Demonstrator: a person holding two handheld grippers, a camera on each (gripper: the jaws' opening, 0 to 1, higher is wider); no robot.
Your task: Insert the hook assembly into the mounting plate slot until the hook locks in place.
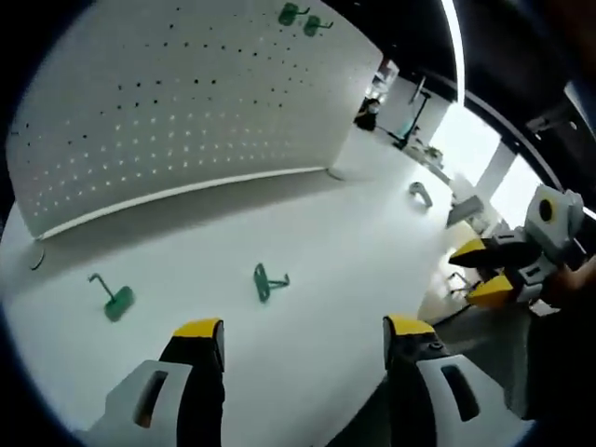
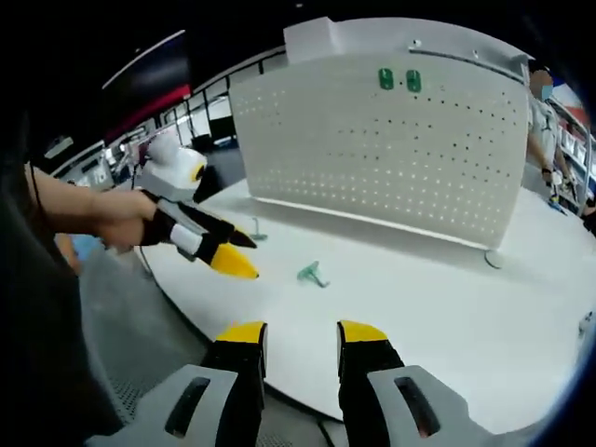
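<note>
In the left gripper view, the left gripper [image 1: 303,340] rises from the bottom edge with its yellow-tipped jaws spread wide and nothing between them. Just beyond the tips, a little left of the gap's centre line, a green hook [image 1: 269,280] lies on the white counter [image 1: 354,251], its plate end toward the jaws and its wire stem running off to the right in the frame. A second green hook [image 1: 114,298] lies further left, at much the same depth, its stem slanting up and left. At the right edge the right gripper [image 1: 484,270] hangs off the counter's rim, jaws parted and empty.

In the right gripper view, its own jaws at the bottom stand apart, holding nothing, short of the counter's near edge. The left gripper [image 2: 228,251] enters from the left, and just beyond and to the right of its tip a green hook [image 2: 310,273] lies on the counter; which of the two it is I cannot tell.

Furthest off stands the white perforated mounting plate [image 1: 168,121], upright at the far side, with two green hooks [image 1: 303,19] already hung near its top.

By my judgement the left gripper is much the nearer and should reach slightly left of straight ahead, closing across the stem
</note>
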